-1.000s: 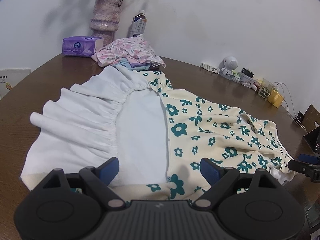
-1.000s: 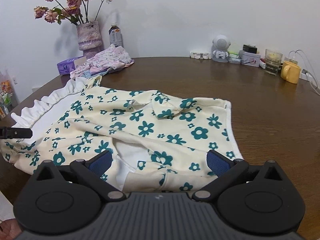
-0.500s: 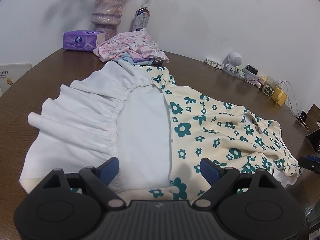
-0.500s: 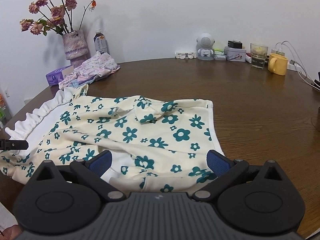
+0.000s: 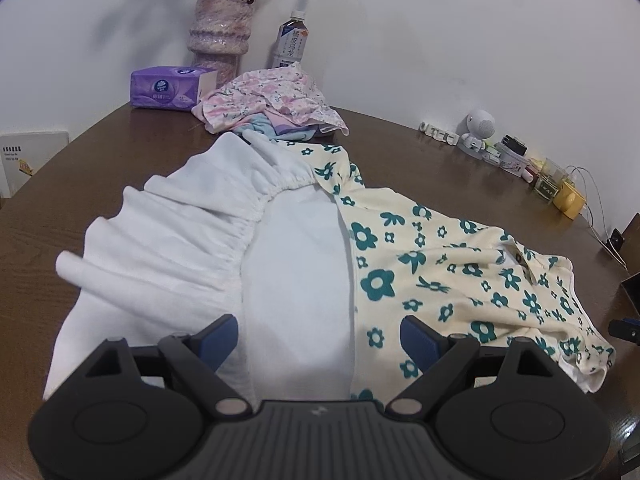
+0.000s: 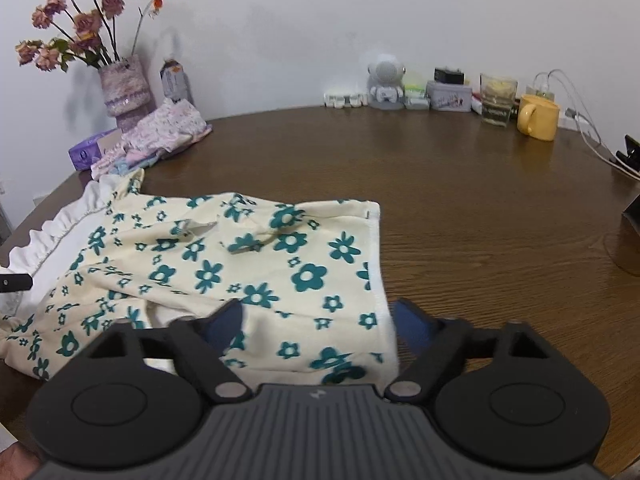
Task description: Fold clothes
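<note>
1. A round brown wooden table (image 6: 460,208) with a plain grain stands against a white wall (image 6: 320,20), which curves behind it in both views.
2. The dress (image 5: 440,264), cream with teal flowers and a white ruffled lining turned outward on its left part, lies spread flat on the table near the front edge.
3. The left gripper (image 5: 318,334) hangs over the white lining with its fingers spread wide and nothing pinched between them.
4. The right gripper (image 6: 320,324) sits over the dress's hemmed corner; its jaws are closing, the cloth lies between them, and the pads do not press it yet.
5. At the far left stand a purple vase (image 5: 222,20) with dried roses, a drink bottle (image 5: 292,42) and a purple tissue pack (image 5: 170,88), with a pile of pink flowered clothes (image 5: 272,98) just beside them.
6. Along the far right edge are a small white robot figure (image 6: 386,80), a tin, a glass (image 6: 497,98), a yellow mug (image 6: 536,117) and white cables.
7. The bottle's label carries East Asian characters and the tissue pack a round logo; I cannot read either.
8. A white card (image 5: 30,156) with small print stands off the table to the left, also illegible.
</note>
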Tool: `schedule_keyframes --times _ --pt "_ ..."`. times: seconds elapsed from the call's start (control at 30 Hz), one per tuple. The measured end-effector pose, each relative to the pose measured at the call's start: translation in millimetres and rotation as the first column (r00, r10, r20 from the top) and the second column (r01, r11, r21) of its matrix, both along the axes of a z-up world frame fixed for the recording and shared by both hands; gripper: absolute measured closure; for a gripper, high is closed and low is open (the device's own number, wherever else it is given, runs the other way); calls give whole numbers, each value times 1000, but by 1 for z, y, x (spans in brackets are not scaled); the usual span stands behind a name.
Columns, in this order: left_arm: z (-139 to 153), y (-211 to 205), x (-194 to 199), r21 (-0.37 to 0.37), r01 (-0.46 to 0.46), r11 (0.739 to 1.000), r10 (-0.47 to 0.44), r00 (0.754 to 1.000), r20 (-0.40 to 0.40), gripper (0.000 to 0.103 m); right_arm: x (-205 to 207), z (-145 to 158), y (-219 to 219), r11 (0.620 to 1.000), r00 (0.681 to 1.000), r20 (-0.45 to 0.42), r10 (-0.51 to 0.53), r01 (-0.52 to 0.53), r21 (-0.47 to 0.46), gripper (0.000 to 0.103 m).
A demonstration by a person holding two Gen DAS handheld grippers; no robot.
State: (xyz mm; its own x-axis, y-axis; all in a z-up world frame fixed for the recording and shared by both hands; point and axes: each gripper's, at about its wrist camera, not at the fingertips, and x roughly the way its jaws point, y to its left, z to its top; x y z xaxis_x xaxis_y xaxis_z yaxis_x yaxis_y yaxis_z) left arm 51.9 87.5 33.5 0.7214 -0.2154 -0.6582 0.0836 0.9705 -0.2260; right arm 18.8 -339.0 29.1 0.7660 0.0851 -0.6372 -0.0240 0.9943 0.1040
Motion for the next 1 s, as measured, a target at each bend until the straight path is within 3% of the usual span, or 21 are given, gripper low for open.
schedule_keyframes --times 0.23,0.37,0.53,0.6,0.7,0.77,0.83,1.0 --pt "-2 -6 28 23 30 999 -30 999 -19 17 33 -9 12 996 993 -75 87 -85 25 43" --pt "15 -7 49 112 75 991 -76 997 5 17 61 -1 29 990 988 -63 143 -142 13 48" --pt "30 -15 80 181 169 969 -169 986 -18 21 103 5 66 963 960 -80 269 -268 19 75" --pt "32 -22 95 205 209 956 -206 978 -36 22 120 5 80 948 944 -90 317 -315 39 77" --pt "24 -33 121 228 252 941 -238 967 -86 26 151 -1 94 951 942 -132 307 -299 75 77" --pt "17 -39 138 234 269 934 -247 961 -120 27 168 -8 92 957 944 -186 272 -244 157 77" --pt "10 -42 153 215 290 933 -262 954 -149 28 185 -15 90 955 941 -239 240 -183 234 77" --pt "-1 -44 183 174 285 943 -255 951 -175 28 196 -23 72 922 946 -274 173 -57 384 74"
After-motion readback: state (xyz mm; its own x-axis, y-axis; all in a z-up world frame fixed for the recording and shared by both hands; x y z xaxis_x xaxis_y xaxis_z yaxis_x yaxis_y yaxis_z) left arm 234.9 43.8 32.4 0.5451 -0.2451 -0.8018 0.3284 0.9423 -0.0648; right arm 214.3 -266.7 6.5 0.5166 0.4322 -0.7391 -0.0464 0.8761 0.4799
